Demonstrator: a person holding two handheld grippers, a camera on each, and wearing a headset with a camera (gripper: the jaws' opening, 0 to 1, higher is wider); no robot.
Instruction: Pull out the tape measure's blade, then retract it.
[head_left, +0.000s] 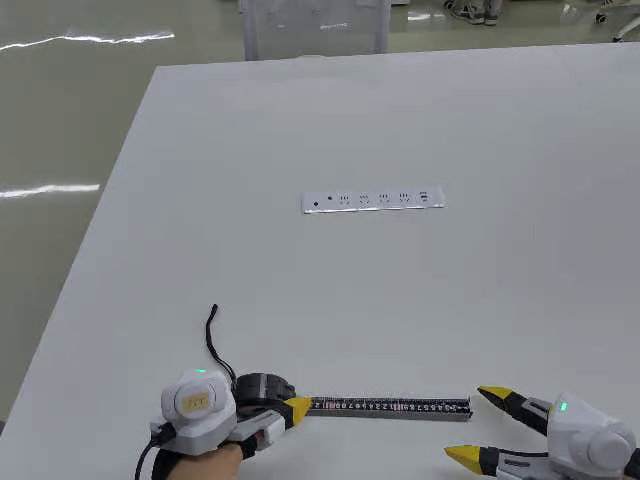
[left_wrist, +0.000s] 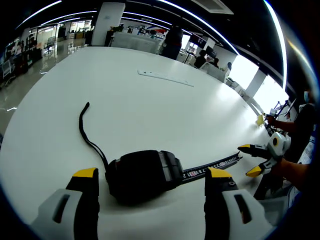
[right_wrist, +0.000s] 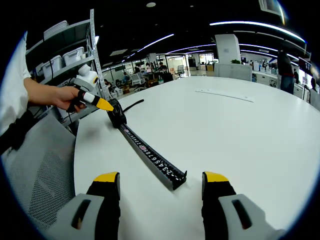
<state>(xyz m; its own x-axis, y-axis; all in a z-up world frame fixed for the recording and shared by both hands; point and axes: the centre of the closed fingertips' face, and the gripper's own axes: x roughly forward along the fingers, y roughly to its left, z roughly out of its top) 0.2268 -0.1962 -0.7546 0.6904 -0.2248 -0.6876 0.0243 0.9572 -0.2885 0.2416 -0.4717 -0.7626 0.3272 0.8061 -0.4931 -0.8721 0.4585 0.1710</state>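
Observation:
A black tape measure case (head_left: 262, 388) lies near the table's front edge, its black wrist strap (head_left: 212, 335) trailing away behind it. The blade (head_left: 390, 406) lies flat on the table, pulled out to the right. My left gripper (head_left: 285, 412) is open with its yellow-tipped jaws on either side of the case (left_wrist: 142, 175), small gaps showing on both sides. My right gripper (head_left: 473, 425) is open just beyond the blade's end hook (right_wrist: 179, 181), which lies between its jaws without touching them. The right gripper (left_wrist: 255, 160) also appears in the left gripper view.
A white power strip (head_left: 372, 200) is set flat in the white table (head_left: 450, 300) toward the middle. The table's left edge runs diagonally, with floor beyond it. Shelving and a grey mesh chair (right_wrist: 45, 165) stand off the table's near side.

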